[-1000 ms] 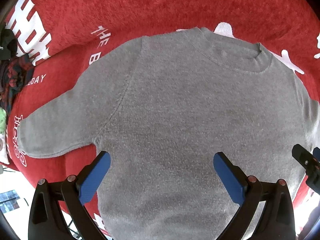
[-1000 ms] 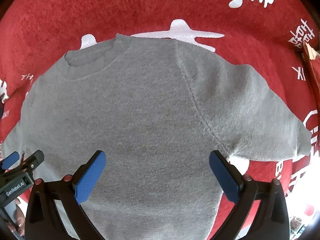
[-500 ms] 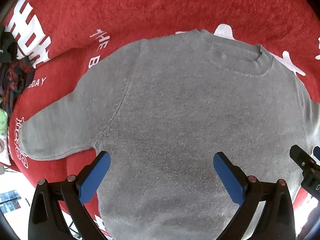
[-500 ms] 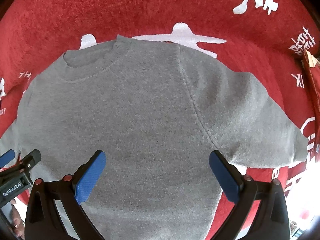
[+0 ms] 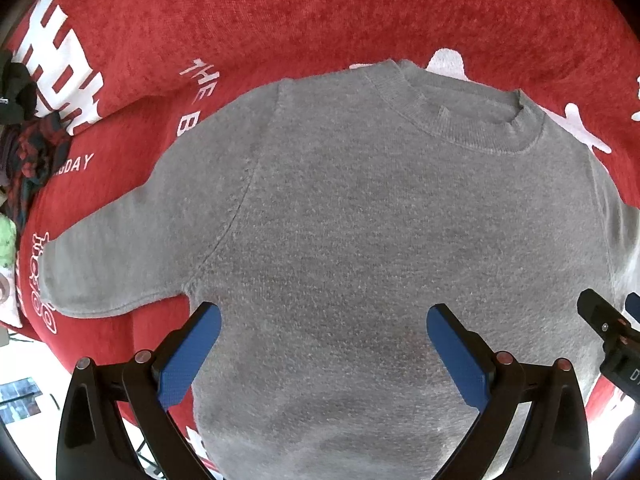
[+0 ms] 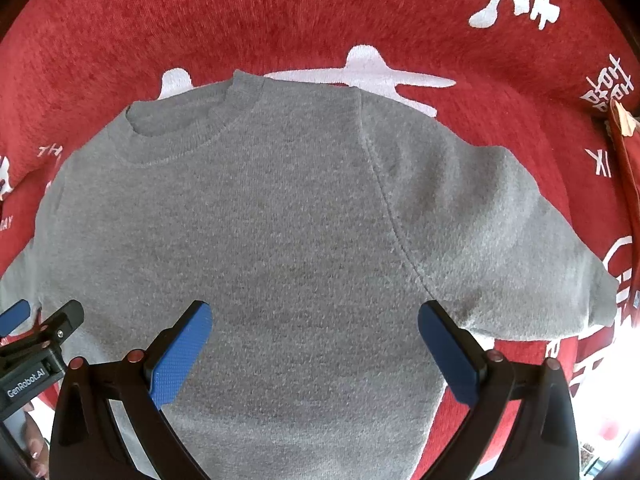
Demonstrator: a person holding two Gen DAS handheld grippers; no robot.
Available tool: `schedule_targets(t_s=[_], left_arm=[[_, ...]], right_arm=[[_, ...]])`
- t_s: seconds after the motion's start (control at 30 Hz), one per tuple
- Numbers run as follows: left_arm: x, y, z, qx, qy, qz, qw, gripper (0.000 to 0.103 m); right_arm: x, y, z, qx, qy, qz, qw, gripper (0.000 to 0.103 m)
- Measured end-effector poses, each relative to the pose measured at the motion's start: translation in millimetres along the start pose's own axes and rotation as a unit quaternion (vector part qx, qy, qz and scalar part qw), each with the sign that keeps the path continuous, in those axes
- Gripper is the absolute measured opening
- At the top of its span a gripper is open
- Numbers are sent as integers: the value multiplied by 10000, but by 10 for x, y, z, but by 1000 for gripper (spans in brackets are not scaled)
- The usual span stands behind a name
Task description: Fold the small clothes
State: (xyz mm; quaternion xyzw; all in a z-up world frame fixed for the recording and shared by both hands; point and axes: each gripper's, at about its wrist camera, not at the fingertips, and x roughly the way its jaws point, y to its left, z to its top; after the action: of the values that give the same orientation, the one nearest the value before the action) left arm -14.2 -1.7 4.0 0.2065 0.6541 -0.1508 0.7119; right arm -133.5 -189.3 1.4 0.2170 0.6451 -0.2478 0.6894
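— Where's the sweater?

— The grey sweater (image 5: 360,240) lies flat, front up, on the red blanket (image 5: 280,20) with white lettering. Its collar (image 5: 460,116) points to twelve o'clock and its hem runs down toward six, under me. One sleeve reaches out toward nine o'clock in my left view, the other sleeve (image 6: 520,260) toward three o'clock in my right view.

— And your fingers?

— My left gripper (image 5: 324,332) is spread wide, blue pads (image 5: 188,356) apart over the lower body of the sweater, gripping nothing. My right gripper (image 6: 316,332) is just as wide, its pads (image 6: 180,356) above the cloth near the right armpit seam. Whether any pad touches the knit, I cannot tell.

— Anything else nearby?

— A dark plaid cloth (image 5: 32,160) bunched at nine o'clock, off the blanket's edge.
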Motion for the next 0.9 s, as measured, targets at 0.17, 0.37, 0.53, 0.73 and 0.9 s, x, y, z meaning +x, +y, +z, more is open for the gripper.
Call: schedule_targets(t_s=[0.17,0.37,0.53,0.73,0.9], left_arm=[[-6,-10,-10,31,-19,22,10000,103],[-12,-29,-32,-17,-8,34,10000,103],[-32,-52,-61,-21,-25,56,10000,103],[-41,-29,-93,-98,-66,86,9999,103],[-52,20,-148,-190,-81,93,9997,103]], right_arm=[[-1,-23,-15,-2,4,15,10000,103],[-14,-30,-12,8,8,34,10000,103],[-44,-14,-15,-7,-13,62,10000,103],[-59,-30,-19,-41,-42,88,9999,103],[-67,-4,-19,-82,-29,132,9999,103]])
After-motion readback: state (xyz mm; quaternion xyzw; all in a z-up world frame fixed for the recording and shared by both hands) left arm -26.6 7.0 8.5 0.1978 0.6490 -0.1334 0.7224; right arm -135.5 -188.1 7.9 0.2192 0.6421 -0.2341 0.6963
